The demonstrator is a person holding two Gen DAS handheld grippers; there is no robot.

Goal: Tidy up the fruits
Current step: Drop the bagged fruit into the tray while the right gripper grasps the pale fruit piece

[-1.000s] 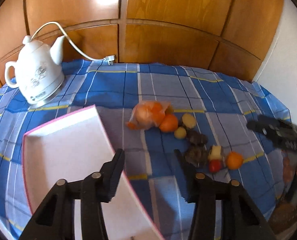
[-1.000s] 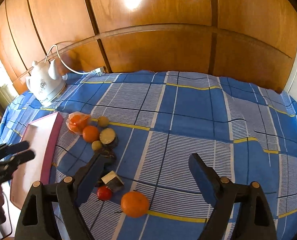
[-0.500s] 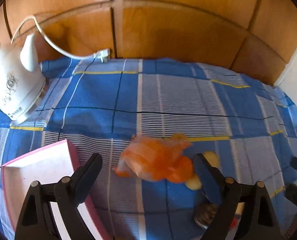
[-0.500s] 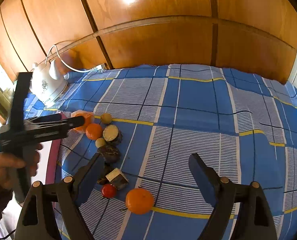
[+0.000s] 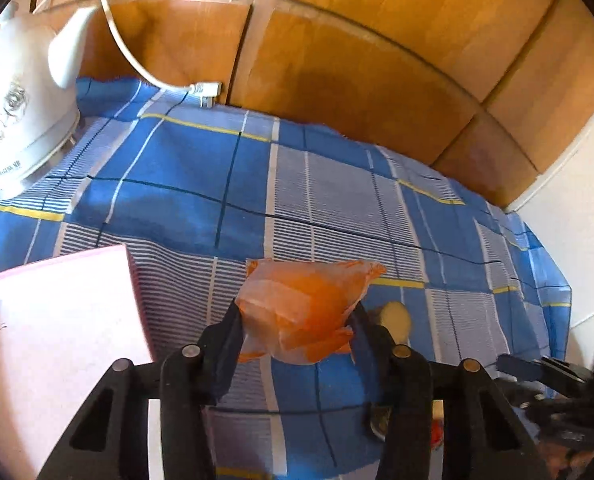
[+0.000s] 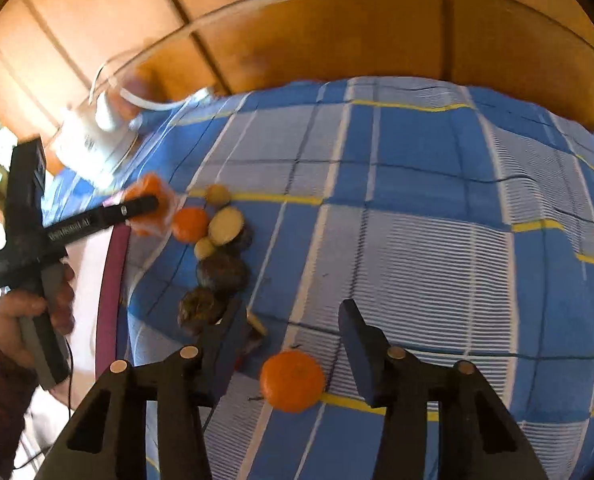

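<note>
The left tool (image 5: pixel 297 330), jaws just closing, clamps the orange bag (image 5: pixel 303 312). The right tool (image 6: pixel 293 334), also narrowing from wide, straddles the loose orange (image 6: pixel 292 381) untouched.

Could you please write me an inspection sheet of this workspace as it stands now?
Surface: blue checked cloth, rumpled.
Job's things: orange bag; loose orange; second orange; pale and dark fruits clustered; pink tray at the left.
Clutter: white kettle at the back.
Grippers: left gripper has just been closing, fingers pressing the bag; right gripper has just been closing, fingers either side of the loose orange, not touching.
Cables: kettle cord, plug lying on the cloth.
Surroundings: wooden panels; a hand on the left gripper's handle.
</note>
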